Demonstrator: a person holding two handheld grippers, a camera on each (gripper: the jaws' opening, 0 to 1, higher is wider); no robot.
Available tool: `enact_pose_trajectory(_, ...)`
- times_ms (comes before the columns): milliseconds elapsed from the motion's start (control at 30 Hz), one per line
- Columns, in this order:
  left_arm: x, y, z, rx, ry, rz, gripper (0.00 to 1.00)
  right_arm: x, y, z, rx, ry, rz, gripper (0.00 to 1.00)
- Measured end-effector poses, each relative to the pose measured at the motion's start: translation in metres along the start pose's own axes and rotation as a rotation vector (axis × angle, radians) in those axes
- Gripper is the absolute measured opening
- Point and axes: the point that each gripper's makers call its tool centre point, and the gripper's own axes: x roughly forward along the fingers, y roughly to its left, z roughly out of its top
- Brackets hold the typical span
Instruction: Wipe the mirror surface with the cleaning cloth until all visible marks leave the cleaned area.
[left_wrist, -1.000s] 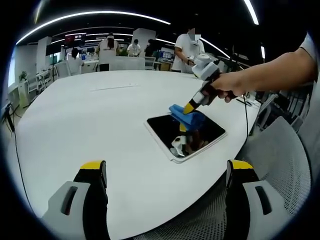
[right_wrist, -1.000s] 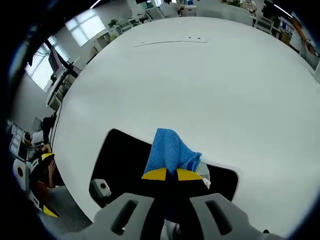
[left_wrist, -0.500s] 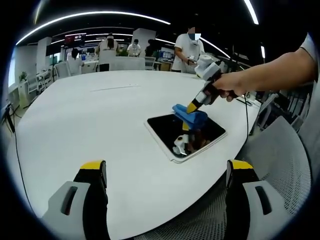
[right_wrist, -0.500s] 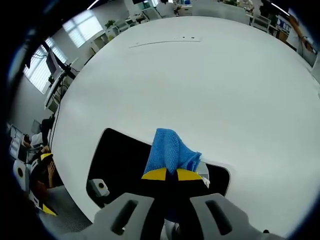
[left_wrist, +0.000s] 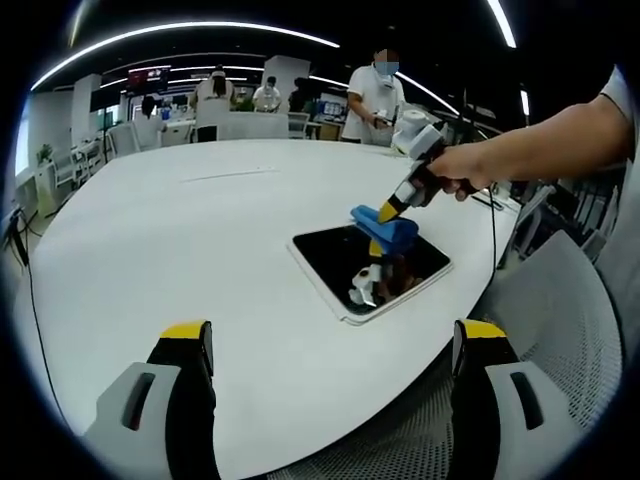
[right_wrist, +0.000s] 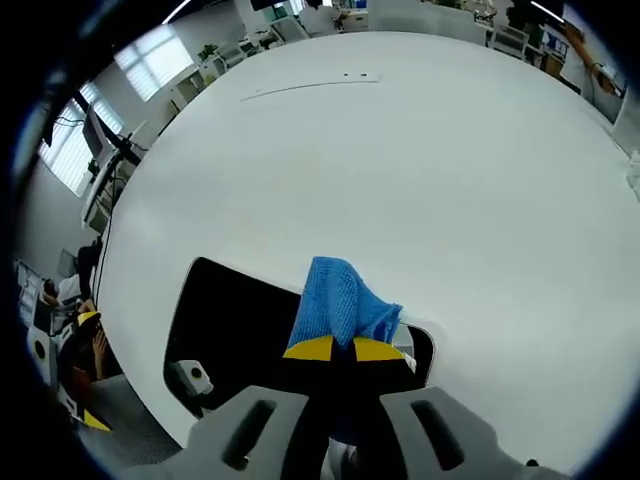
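A dark rectangular mirror (left_wrist: 368, 268) with a white frame lies flat on the white table (left_wrist: 180, 240), near its right edge. My right gripper (left_wrist: 384, 213), held by a person's hand, is shut on a blue cleaning cloth (left_wrist: 392, 229) that rests on the mirror's far right part. In the right gripper view the cloth (right_wrist: 340, 305) bunches beyond the yellow-tipped jaws of the right gripper (right_wrist: 334, 349), with the mirror (right_wrist: 235, 325) below it. My left gripper (left_wrist: 330, 345) stands open above the table's near edge, well short of the mirror, holding nothing.
Several people stand at desks beyond the table's far side (left_wrist: 372, 95). A grey mesh chair (left_wrist: 560, 330) sits at the right by the table's edge. A cable (left_wrist: 492, 235) hangs from the right hand. A long pale strip (right_wrist: 310, 85) lies far across the table.
The right gripper has slid the cloth a little further toward the mirror's far right corner. The left gripper has held still.
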Motion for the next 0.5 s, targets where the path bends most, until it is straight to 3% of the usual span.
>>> enact_pose_trajectory(167,0.0,-0.0001,-0.0008,0.007,0.005,-0.001,0.99,-0.0013,0.0011,-0.0011,0.006,0.002,-0.002,0.0)
enact_pose_trajectory(500,0.0001,0.001,-0.0015,0.008,0.006,0.002,0.99,-0.0034,0.0022,-0.005,0.098,-0.015,-0.027,0.0)
